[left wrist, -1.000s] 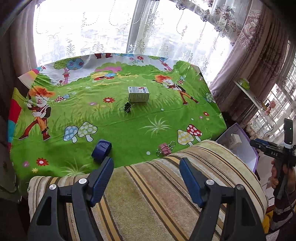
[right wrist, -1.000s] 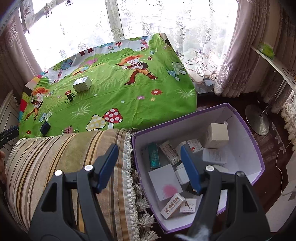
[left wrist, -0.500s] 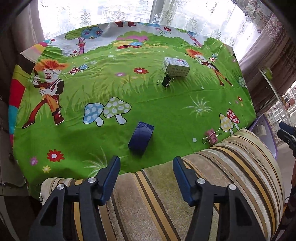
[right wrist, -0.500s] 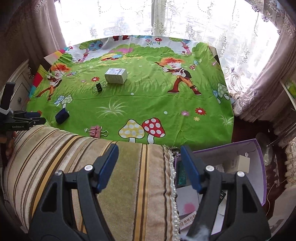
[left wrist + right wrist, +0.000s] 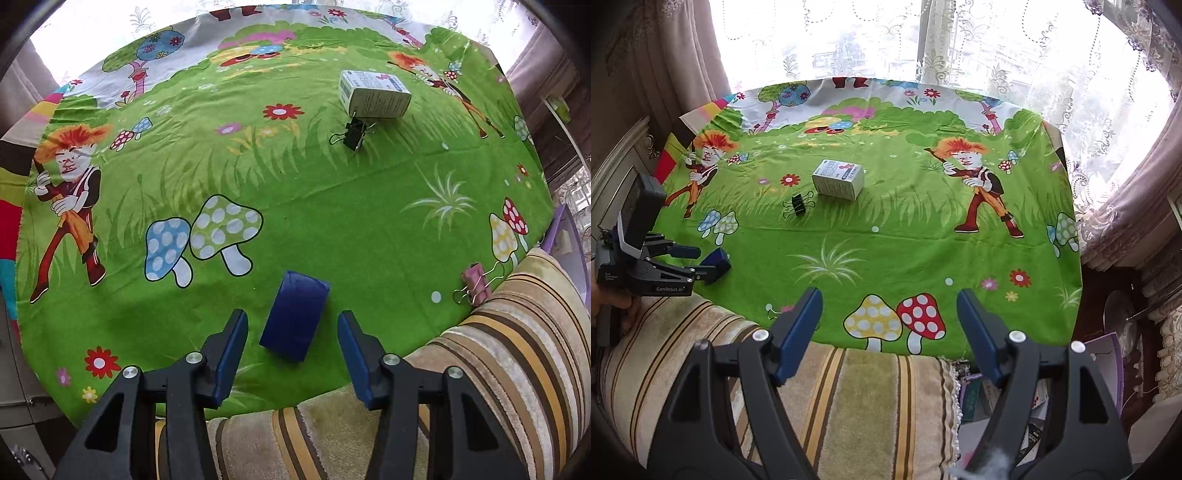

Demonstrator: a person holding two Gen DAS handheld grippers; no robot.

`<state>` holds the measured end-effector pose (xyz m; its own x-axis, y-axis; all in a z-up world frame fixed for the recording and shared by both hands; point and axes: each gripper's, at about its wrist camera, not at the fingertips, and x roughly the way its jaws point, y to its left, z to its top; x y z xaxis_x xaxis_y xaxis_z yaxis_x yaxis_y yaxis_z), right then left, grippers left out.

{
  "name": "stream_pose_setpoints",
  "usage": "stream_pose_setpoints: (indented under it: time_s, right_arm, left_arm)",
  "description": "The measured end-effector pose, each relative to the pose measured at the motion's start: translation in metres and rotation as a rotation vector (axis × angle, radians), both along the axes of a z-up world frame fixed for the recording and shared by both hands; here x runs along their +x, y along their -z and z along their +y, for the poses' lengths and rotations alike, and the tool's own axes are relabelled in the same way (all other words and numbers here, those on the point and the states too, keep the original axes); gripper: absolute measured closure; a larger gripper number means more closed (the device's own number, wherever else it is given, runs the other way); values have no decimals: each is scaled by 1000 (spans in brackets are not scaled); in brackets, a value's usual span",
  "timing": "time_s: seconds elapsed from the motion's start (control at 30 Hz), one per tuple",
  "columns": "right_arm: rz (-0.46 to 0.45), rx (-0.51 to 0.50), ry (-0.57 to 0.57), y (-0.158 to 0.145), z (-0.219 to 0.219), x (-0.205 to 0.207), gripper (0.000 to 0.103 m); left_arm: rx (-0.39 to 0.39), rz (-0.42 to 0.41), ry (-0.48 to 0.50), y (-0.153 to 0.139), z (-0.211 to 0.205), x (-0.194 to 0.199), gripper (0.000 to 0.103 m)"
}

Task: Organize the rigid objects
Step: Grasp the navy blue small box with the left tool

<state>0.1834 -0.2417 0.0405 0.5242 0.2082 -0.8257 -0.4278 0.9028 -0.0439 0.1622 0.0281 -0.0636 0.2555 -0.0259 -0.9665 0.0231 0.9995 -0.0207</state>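
Left gripper [image 5: 291,332] jaws closing; right gripper [image 5: 888,325] jaws opening.

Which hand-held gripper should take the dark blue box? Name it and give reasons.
Left. The left hand-held gripper points down over the dark blue box, with the box between its open, just-closing fingers. The right hand-held gripper hovers further along the table's near edge, with nothing between its fingers.

Blue box [image 5: 294,314]: dark, flat on green cloth [image 5: 332,206] near front edge, long side running slightly askew.
White box [image 5: 373,93]: printed carton, lying on side mid-cloth toward far edge.
Black clip [image 5: 354,134]: just beside white box, front side, handles splayed.
Pink clip [image 5: 475,282]: at front edge, against striped cushion [image 5: 517,332].
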Motion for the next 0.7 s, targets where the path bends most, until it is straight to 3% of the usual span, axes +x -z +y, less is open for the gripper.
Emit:
stream_pose_setpoints:
  time_s: [0.13, 0.3, 0.37, 0.5, 0.7]
  right_arm:
    - [-19, -3, -20, -3, 23, 18, 23]
    - [-13, 0, -37, 3, 51, 35, 21]
    - [-6, 13, -36, 8, 59, 43, 21]
    - [24, 60, 3, 19, 71, 65, 21]
    - [68, 122, 62, 32, 89, 94, 21]
  left_arm:
    - [-17, 16, 1, 5, 1, 5, 59]
    - [-22, 53, -1, 16, 3, 8, 74]
    - [-23, 50, 0, 17, 3, 6, 75]
    - [-17, 0, -22, 7, 3, 4, 75]
    - [-134, -124, -108, -25, 5, -6, 75]
